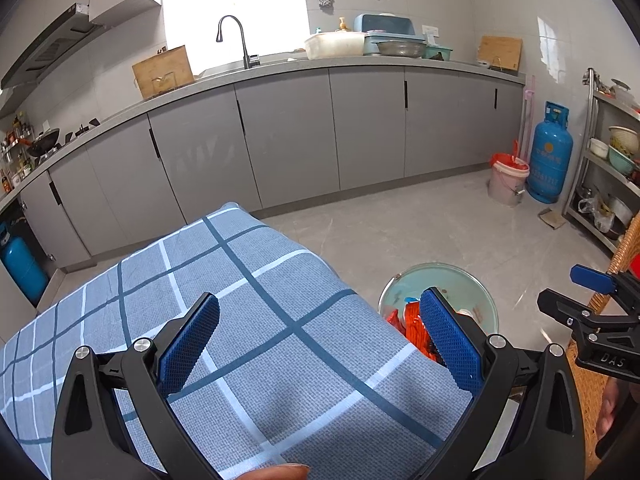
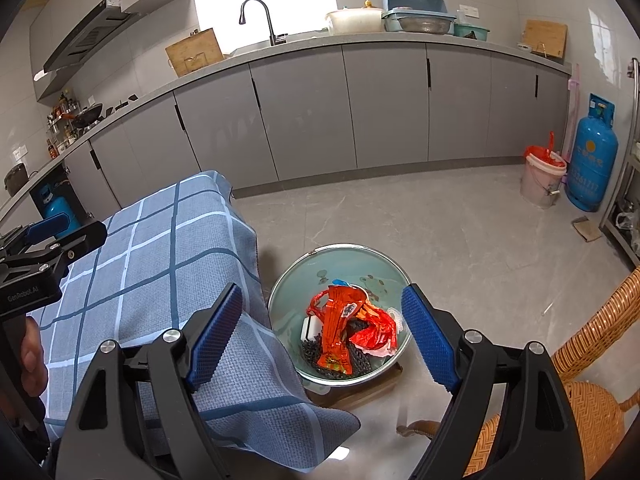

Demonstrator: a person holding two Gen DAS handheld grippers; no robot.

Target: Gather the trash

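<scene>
Right wrist view: my right gripper (image 2: 322, 336) hangs above the pale green bin (image 2: 286, 280) on the floor, its blue pads spread wide with nothing between them. I note the trash inside the bin: a crumpled red-orange wrapper (image 2: 340, 328), a small white item (image 2: 309, 328) beside it, and dark granular matter (image 2: 320, 356) at the bottom. The bin stands just beside the table draped in a blue checked cloth (image 2: 160, 264), whose corner hangs near the rim.

From the left wrist view, my left gripper (image 1: 320, 340) is over the cloth, jaws likewise spread and empty. No trash is visible on the cloth in either view. A wicker chair (image 2: 592, 392) stands to the right of the bin. A second bucket with a red liner (image 2: 542, 176) sits well apart, next to a blue gas cylinder (image 2: 592, 160).
</scene>
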